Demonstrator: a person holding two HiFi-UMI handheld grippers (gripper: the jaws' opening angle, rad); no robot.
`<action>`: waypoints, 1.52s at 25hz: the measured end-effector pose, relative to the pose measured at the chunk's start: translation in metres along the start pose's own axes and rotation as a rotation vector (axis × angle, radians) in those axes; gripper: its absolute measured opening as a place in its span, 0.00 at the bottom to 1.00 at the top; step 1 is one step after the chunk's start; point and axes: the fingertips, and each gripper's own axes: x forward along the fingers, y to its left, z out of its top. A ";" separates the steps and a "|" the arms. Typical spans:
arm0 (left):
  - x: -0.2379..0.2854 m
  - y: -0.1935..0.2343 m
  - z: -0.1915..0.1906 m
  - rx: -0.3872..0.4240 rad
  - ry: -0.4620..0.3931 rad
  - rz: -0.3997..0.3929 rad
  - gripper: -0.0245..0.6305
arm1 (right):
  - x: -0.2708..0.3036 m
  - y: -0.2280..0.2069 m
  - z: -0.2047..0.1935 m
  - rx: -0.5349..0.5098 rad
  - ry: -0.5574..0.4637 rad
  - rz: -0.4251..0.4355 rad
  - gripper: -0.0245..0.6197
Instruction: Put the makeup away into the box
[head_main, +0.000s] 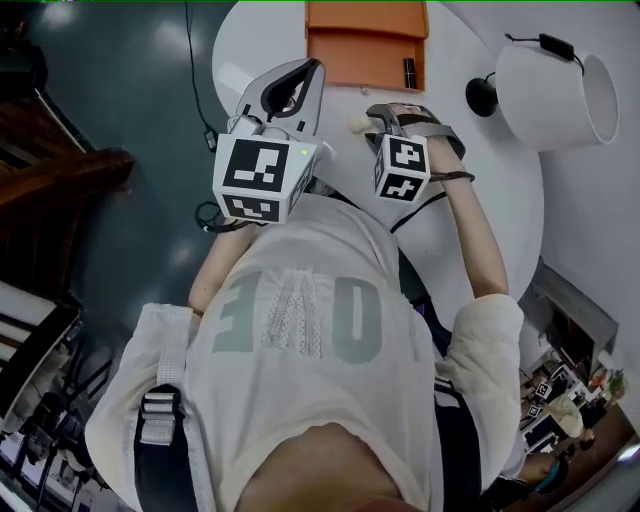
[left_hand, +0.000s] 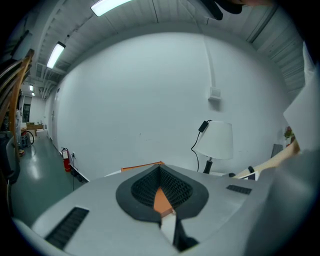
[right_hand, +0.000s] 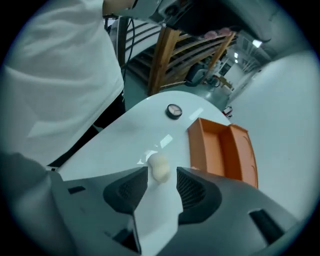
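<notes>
The step in hand is picking up the next piece of makeup, a cream, peanut-shaped sponge (right_hand: 160, 166). It lies on the white counter (right_hand: 125, 135), on the person's side of the orange box (right_hand: 220, 147) and close to its near corner.

The right claw (right_hand: 162, 174) points steeply down at the sponge. Its jaws stand apart, with the sponge at the mouth of the gap between the tips. Neither pad appears to press on it, so nothing is gripped yet.

The left claw (left_hand: 160, 169) has its jaws closed together with nothing between them. It is held short of the box, aimed roughly level over it toward the wall, and looks idle in this step.

The box is open. In the head view a small dark tube (head_main: 408, 72) lies inside it against the right wall. This suggests part of the task is done, though I cannot tell what the tube is. A round compact (right_hand: 173, 111) sits on the counter beside the box, farther along than the sponge, so at least two pieces remain outside.

- **Grasping:** The right claw should drop a little so the pads bracket the sponge's middle rather than its end, then close gently. The sponge looks soft and rounded, so a hard or off-centre squeeze would probably pop it out sideways.
- **Placing:** Once the sponge is held, it needs a short lift and a carry over the near wall of the box. It should be let go only when it is above the box floor.
</notes>
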 end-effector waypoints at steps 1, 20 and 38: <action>-0.001 -0.001 -0.002 -0.001 0.003 0.002 0.05 | 0.008 0.005 -0.002 -0.025 0.013 0.029 0.32; -0.005 0.021 -0.004 -0.036 -0.001 0.064 0.05 | -0.034 -0.061 0.040 0.217 -0.250 -0.164 0.25; 0.000 0.029 0.014 -0.027 -0.043 0.077 0.05 | -0.119 -0.135 0.062 0.682 -0.716 -0.260 0.24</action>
